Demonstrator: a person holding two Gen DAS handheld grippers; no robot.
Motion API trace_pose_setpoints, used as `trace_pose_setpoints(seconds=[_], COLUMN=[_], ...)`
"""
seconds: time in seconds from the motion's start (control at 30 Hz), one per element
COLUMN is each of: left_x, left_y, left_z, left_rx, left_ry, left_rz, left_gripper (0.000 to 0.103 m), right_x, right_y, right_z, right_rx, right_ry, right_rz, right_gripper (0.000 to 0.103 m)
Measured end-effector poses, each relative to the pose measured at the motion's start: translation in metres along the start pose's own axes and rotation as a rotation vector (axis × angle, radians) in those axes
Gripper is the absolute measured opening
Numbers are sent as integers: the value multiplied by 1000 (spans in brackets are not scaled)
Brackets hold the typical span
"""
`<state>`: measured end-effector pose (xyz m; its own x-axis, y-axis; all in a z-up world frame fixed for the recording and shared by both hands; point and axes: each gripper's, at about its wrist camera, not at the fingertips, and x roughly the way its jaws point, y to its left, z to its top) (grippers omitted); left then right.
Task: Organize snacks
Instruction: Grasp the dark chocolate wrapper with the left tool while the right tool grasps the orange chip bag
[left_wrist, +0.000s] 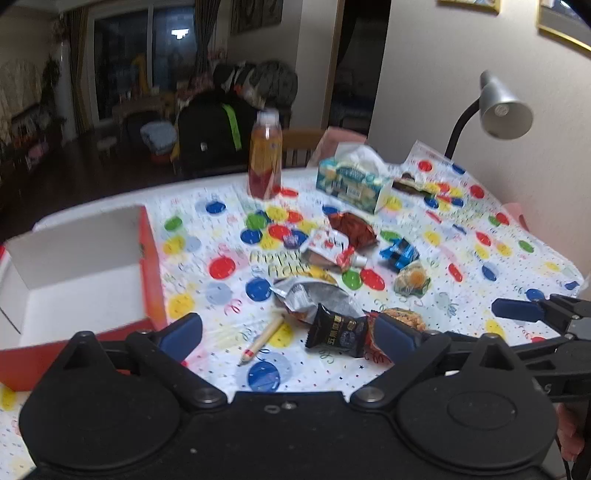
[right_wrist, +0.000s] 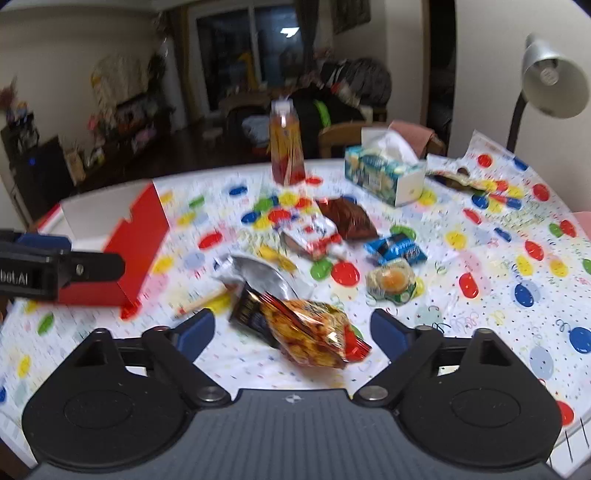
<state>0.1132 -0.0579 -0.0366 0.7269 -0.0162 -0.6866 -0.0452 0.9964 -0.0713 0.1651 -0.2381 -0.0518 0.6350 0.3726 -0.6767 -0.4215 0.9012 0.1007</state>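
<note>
Both hand-held grippers, left (left_wrist: 290, 330) and right (right_wrist: 293, 330), gape wide, holding nothing. Snacks lie mid-counter (right_wrist: 480, 332): an orange bag (right_wrist: 314, 336) nearest the right one, overlapping a black packet (left_wrist: 338, 330). The red box (left_wrist: 88, 266) sits far left, open.

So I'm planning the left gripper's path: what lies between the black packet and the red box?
In the left wrist view, a pencil lies between the black packet and red box; otherwise just tablecloth.
</note>
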Motion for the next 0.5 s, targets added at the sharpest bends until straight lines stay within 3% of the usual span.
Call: trace_pose_setpoints(seconds=[0.3,0.5], left_x=[75,125], left_y=[-13,-5], left_z=[7,9], left_rx=[-68,-255], left_ry=[142,308], left_rz=[40,18], left_gripper=[90,79], right_x=[53,83], right_y=[-24,-29], right_z=[2,-1], right_rx=[-84,-145], right_ry=[89,150], right_rz=[52,90], right_gripper=[85,77])
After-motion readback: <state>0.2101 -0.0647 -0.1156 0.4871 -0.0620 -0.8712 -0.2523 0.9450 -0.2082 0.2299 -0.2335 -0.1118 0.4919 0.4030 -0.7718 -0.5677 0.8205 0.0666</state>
